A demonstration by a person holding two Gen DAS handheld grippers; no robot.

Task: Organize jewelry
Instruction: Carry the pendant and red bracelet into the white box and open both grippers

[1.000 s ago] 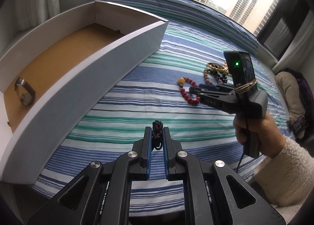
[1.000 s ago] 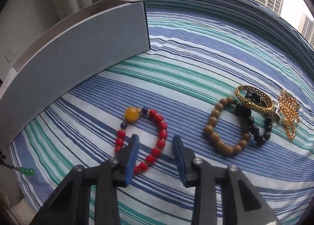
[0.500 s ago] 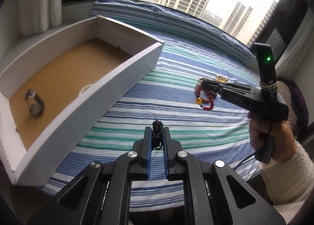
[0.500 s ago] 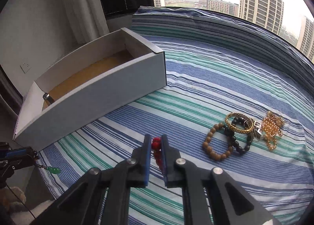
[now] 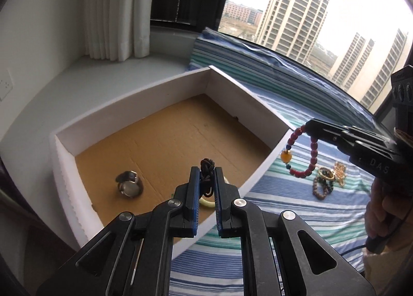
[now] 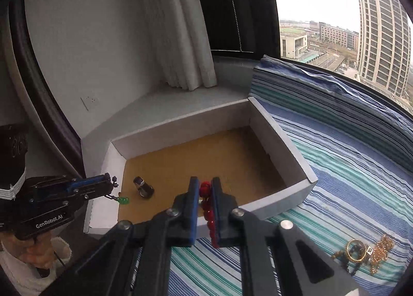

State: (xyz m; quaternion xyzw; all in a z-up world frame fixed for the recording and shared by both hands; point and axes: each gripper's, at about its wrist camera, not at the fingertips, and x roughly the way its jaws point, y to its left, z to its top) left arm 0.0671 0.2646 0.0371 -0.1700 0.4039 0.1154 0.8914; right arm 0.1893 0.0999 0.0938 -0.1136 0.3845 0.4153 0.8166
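My left gripper [image 5: 207, 170] is shut on a dark knotted cord [image 5: 207, 164] whose green pendant [image 6: 123, 201] hangs over the near end of the white box [image 5: 247, 104]. My right gripper [image 6: 205, 188] is shut on a red bead bracelet [image 5: 302, 152], which dangles by the box's right wall, above the striped cloth. From the right wrist view, the left gripper [image 6: 113, 184] is at the box's left end. A silver ring [image 5: 129, 184] and a pale bangle [image 5: 206, 201] lie on the box's brown floor.
A pile of wooden, black and gold bracelets [image 5: 326, 179] lies on the blue-green striped cloth [image 6: 361, 179] right of the box. White curtains [image 5: 116, 9] and a grey window ledge [image 5: 103, 74] stand behind the box.
Both grippers have risen and moved left toward the box. The left gripper, with its pendant cord, is over the box's near end. The right gripper carried the red bracelet up to the box's right wall.
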